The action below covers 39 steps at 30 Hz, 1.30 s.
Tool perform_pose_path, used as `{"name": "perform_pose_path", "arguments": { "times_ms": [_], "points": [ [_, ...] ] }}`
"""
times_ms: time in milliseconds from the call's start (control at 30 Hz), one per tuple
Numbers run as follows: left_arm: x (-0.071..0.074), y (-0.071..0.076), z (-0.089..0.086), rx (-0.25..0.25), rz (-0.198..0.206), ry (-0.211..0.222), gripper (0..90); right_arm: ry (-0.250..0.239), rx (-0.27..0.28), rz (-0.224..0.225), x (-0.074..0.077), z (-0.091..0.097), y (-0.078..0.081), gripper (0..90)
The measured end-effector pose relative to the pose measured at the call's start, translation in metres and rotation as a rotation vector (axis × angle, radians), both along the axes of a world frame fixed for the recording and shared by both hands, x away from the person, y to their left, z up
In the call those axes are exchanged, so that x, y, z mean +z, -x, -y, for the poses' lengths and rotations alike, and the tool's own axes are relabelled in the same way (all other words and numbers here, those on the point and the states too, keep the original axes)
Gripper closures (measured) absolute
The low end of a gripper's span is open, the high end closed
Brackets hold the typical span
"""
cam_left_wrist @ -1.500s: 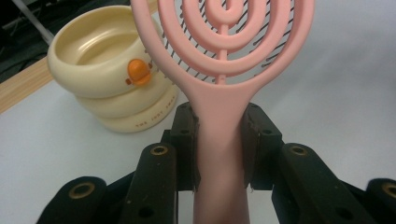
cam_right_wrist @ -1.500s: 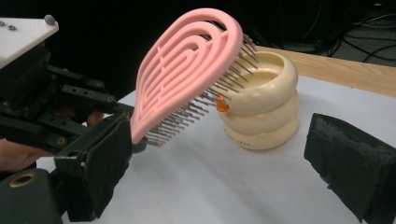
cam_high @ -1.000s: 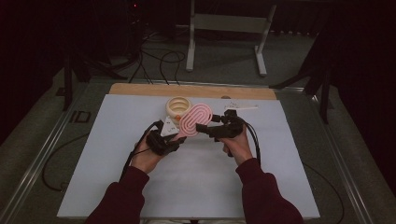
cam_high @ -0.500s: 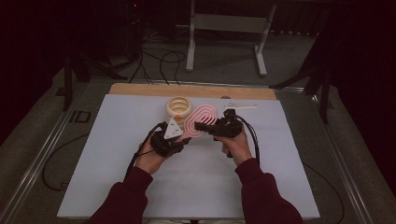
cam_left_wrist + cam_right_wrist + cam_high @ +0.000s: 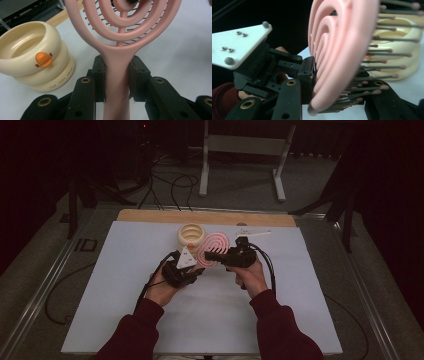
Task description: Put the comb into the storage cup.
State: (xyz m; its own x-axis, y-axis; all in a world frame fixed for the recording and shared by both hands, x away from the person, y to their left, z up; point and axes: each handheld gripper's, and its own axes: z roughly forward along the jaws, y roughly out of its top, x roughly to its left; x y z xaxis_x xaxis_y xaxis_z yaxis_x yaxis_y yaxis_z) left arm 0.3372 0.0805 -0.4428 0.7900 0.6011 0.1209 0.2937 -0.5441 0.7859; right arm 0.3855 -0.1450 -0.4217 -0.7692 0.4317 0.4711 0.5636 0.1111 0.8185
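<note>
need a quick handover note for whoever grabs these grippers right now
Left gripper: shut on the handle of the pink hairbrush, holding it above the white table.
Right gripper: jaws on either side of the brush head, one at the ringed back, one among the bristles; contact unclear.
Cream ringed holder stands just beyond the brush, nothing visible inside.
Done: brush lifted.
Left: probably stand it in the holder.

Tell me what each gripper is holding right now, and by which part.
Both hold the pink hairbrush. The left gripper clamps its handle; the right gripper grips the ringed head at its edge, bristles against one jaw.
</note>
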Motion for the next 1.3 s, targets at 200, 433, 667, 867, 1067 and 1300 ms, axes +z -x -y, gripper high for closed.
{"name": "perform_pose_path", "arguments": {
  "times_ms": [200,433,667,867,1067,1300],
  "points": [
    [-0.002,-0.001,0.0,-0.003,-0.01,0.004,71.0,0.012,0.01,0.002,0.002,-0.003,0.001,63.6],
    [-0.002,-0.001,0.001,0.005,-0.008,0.003,69.3,0.014,0.005,0.015,0.002,-0.003,0.002,63.7],
    [-0.003,-0.003,0.001,0.043,-0.015,0.01,45.5,0.016,0.014,0.025,0.004,-0.006,0.004,63.7],
    [-0.001,-0.001,-0.004,0.083,0.0,0.041,27.6,0.022,0.008,0.037,0.005,-0.006,0.004,63.9],
    [-0.001,0.001,-0.008,0.112,0.023,0.047,15.9,0.026,-0.002,0.042,0.005,-0.006,0.004,64.1],
    [0.0,0.006,-0.017,0.137,0.03,0.067,15.3,0.022,-0.014,0.047,0.006,-0.005,0.004,64.1]
  ]
}}
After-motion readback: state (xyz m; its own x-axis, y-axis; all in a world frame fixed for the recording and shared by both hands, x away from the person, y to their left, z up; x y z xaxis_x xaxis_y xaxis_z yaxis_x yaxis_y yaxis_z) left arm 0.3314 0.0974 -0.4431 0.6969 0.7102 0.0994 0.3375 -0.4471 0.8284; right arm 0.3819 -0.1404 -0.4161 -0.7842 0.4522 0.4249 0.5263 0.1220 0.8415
